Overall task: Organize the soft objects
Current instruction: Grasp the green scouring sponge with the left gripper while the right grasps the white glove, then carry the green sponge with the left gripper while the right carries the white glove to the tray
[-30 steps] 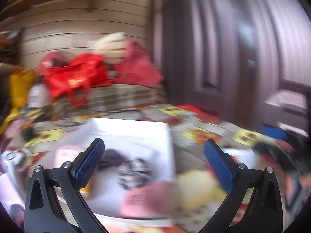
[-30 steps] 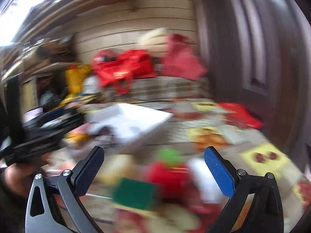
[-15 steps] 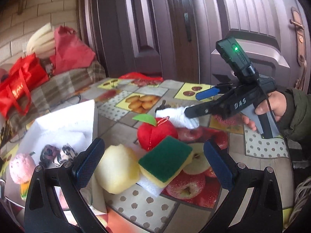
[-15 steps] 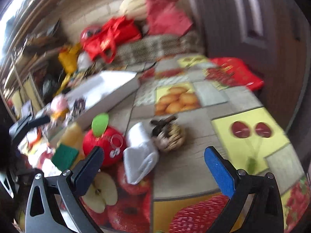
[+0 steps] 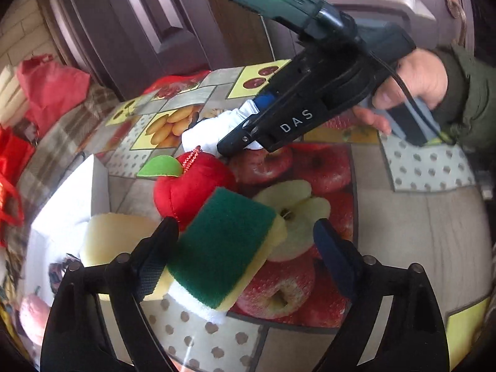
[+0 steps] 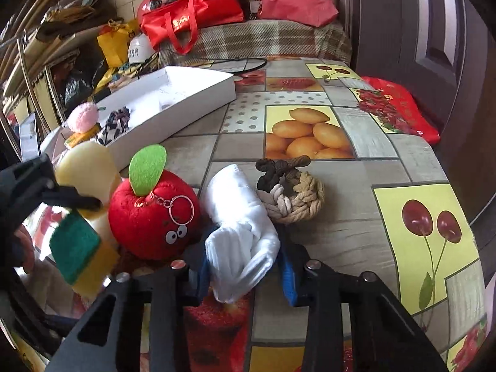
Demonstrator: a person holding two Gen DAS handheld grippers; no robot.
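My left gripper [image 5: 245,241] is open around a green-and-yellow sponge [image 5: 224,249], which lies on the table against a red plush apple [image 5: 189,186]. My right gripper [image 6: 245,266] is shut on a rolled white sock [image 6: 238,226]; it shows in the left wrist view [image 5: 245,124] too. The apple [image 6: 153,214] lies left of the sock, a knotted rope ball [image 6: 293,190] right of it. A pale yellow foam piece [image 6: 85,164] lies by the white box [image 6: 173,99], which holds a pink plush [image 6: 83,117] and a black-and-white cloth [image 6: 114,122].
The table has a fruit-print oilcloth [image 6: 310,130]. Red bags [image 6: 192,15] and clutter lie on a plaid-covered surface behind it. A dark door [image 6: 434,31] stands at the right, and a red packet [image 6: 400,105] lies at the table's right edge.
Both grippers have come down to the table. My right gripper has closed on the white sock. My left gripper has moved forward so that the sponge lies between its open fingers.
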